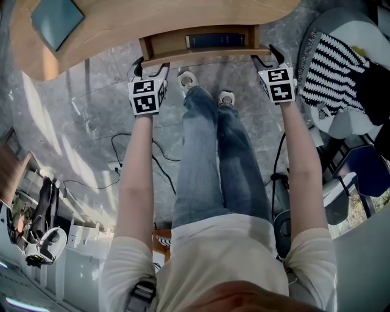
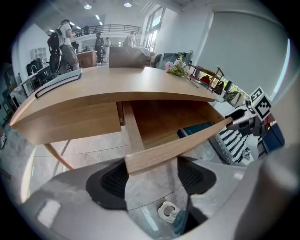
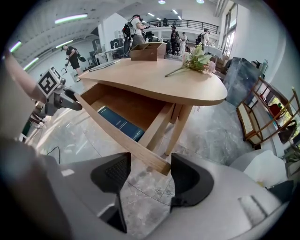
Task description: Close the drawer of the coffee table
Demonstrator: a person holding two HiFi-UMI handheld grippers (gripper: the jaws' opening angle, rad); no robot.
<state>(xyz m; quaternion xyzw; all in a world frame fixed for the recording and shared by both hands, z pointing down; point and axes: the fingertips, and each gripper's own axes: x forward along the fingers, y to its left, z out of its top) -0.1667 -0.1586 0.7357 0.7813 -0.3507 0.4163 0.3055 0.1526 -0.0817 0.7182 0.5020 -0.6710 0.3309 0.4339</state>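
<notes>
The left tool [image 2: 152,176] and the right tool [image 3: 151,176] both stand wide, each with one end of the drawer front [image 1: 204,56] between its jaws, the pads not clamped on it. The drawer juts well out from under the table [image 1: 152,18] with a blue book [image 1: 216,40] inside. Judging by that, the whole push home is yet to be done.
</notes>
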